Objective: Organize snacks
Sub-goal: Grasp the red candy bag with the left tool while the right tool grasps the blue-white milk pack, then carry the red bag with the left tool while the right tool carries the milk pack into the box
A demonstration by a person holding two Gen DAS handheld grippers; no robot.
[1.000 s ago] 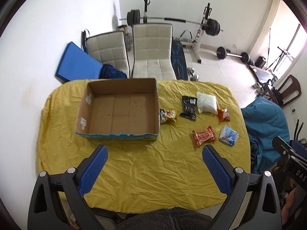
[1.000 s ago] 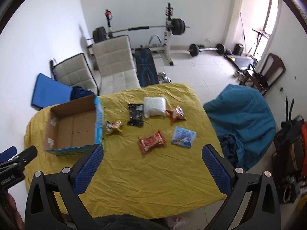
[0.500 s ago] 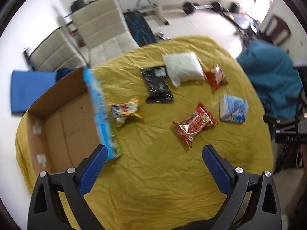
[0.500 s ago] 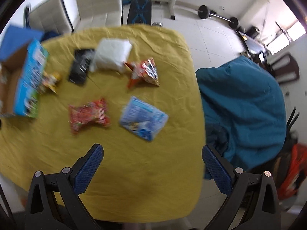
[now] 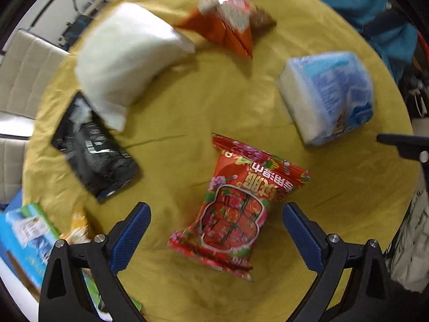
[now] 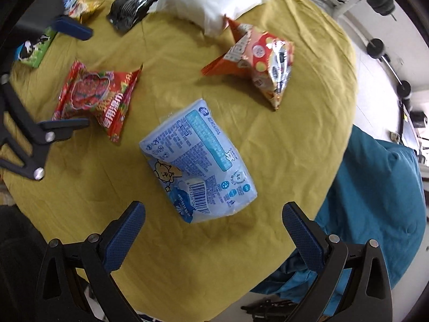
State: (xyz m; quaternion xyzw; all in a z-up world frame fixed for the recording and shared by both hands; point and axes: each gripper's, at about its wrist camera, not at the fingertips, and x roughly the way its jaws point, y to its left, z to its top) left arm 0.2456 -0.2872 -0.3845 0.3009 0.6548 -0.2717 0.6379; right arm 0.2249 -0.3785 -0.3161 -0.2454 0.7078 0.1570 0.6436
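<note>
Left wrist view looks down on a table (image 5: 268,102) draped in yellow cloth, where the left tool (image 5: 216,226) hangs with its blue pads spread wide and nothing between them, straddling a red snack packet (image 5: 236,209) that lies flat at 6 o'clock. From 9 o'clock across the frame lie a black packet (image 5: 96,150), a white pillow pack (image 5: 126,61) overlapping its top corner at 11, an orange pyramid bag (image 5: 228,24) at 12, and a pale blue packet (image 5: 329,94) at 2. The printed edge of a cardboard box (image 5: 24,241) shows at 8 o'clock, with a small yellow packet (image 5: 77,228) just beside it.

Right wrist view shows the right tool (image 6: 213,226), likewise released and empty, poised above the pale blue packet (image 6: 198,161) at centre; the red snack packet (image 6: 96,99) sits at 9 o'clock and the orange pyramid bag (image 6: 257,61) at 1.

Both targeted packets look light, soft and puffed with air, their film likely slippery. A gentle pinch across the middle, or on a crimped end seam, would probably hold best without crushing the contents.
</note>
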